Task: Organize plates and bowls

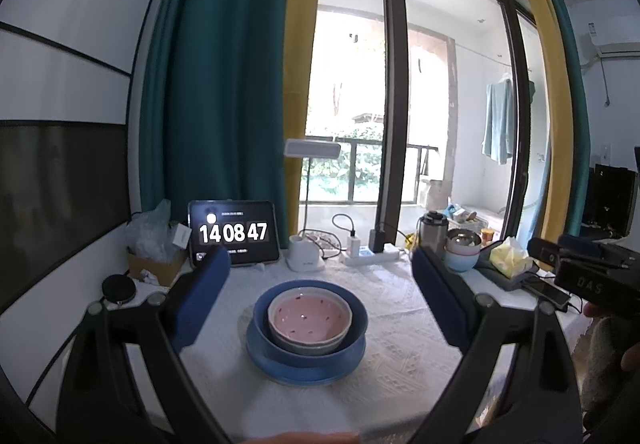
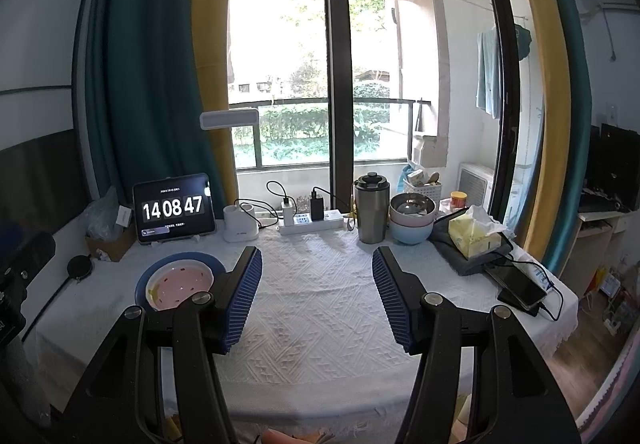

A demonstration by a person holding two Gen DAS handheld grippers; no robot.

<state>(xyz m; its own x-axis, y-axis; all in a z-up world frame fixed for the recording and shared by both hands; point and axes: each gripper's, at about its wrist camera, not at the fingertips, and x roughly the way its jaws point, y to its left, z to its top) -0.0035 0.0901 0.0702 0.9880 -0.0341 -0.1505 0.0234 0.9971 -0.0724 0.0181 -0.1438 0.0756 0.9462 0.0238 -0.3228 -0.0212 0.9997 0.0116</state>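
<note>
Clearly both claws were wide and held nothing. Just ahead of the left gripper (image 1: 320,300), at 12 o'clock, the pink bowl (image 1: 309,318) sat inside the blue bowl (image 1: 352,340) on the blue plate (image 1: 280,366). From the right gripper (image 2: 318,296), more bowls (image 2: 412,218) waited at 1 o'clock, probably next.

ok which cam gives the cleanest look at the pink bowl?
Left wrist. The pink bowl sits centred between the open fingers, whole rim visible, nested in the blue bowl on the blue plate. In the right wrist view the pink bowl is off to the left, partly cut off by that gripper's finger.
</note>
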